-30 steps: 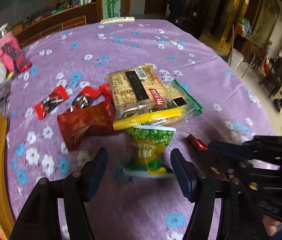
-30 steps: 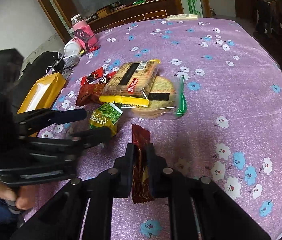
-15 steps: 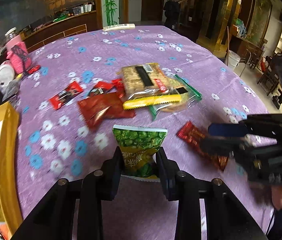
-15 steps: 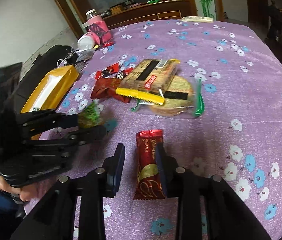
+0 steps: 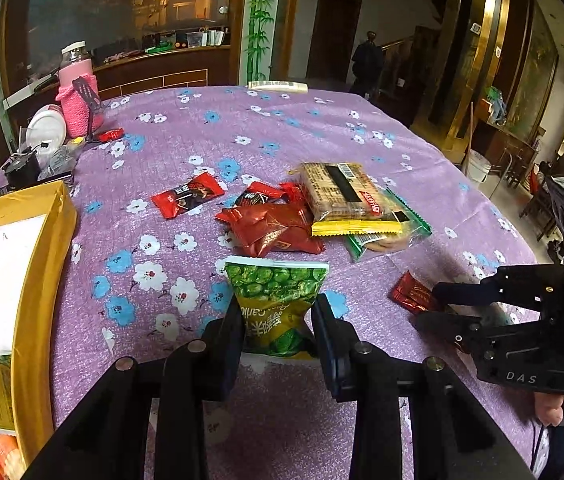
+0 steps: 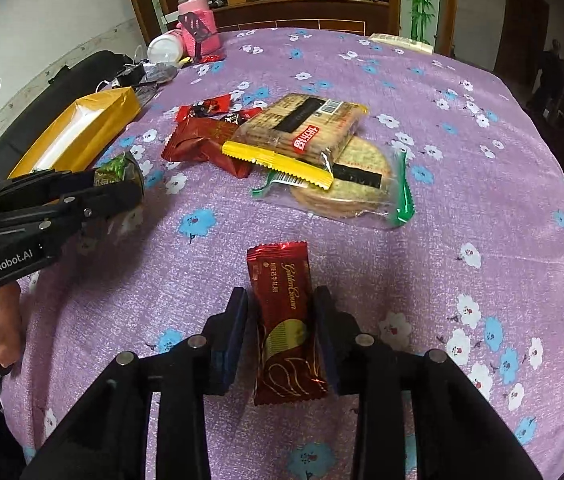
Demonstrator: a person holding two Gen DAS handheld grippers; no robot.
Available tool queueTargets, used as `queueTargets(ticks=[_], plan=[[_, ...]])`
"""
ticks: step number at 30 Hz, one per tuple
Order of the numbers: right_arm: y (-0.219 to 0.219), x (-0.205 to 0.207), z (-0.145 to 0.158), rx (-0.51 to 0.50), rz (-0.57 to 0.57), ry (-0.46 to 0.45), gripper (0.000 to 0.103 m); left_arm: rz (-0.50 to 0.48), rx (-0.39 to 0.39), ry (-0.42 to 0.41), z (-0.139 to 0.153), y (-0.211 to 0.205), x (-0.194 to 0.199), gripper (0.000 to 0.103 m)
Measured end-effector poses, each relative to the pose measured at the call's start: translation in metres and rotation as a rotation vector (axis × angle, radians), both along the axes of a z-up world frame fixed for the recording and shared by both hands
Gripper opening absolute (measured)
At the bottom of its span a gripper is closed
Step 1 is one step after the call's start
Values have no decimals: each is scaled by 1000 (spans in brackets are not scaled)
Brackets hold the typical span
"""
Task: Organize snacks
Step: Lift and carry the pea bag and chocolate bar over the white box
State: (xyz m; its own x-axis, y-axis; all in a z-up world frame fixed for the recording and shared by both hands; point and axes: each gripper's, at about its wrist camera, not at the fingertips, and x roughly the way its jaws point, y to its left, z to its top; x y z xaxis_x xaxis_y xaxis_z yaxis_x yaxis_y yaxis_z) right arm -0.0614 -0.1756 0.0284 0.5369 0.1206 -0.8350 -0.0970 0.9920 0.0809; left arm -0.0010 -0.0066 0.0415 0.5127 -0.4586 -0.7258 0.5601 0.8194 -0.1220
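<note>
My left jaws [image 5: 278,318] pinch the green crinkly pea packet [image 5: 276,300]; my right jaws [image 6: 280,320], just opening, loosely straddle the red foil bar [image 6: 283,320]. I'd keep the packet level toward the yellow cardboard box [image 5: 38,280].

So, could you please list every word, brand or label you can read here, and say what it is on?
"GenRobot.AI": black left gripper body.
"DAS": black right gripper body.
"Golden Crown", roughly, in gold script: red foil bar wrapper.
Green pea packet: print upside down, unreadable.
Yellow-edged cracker pack: red label and barcode too small.
</note>
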Motion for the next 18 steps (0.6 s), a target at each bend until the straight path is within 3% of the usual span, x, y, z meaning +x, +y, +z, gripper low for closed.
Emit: queueTargets(ticks=[3, 12, 14, 18], plan=[[5, 0, -1, -29, 19, -3, 39, -4, -11, 1, 0, 0, -1, 34], [1, 1, -3, -73, -19, -10, 39, -28, -42, 20, -2, 2, 1, 34], [2, 0, -2, -62, -10, -12, 26, -34, -49, 30, -3, 1, 2, 34], [4, 1, -1, -35, -15, -20, 26, -41, -54, 39, -4, 1, 2, 34]])
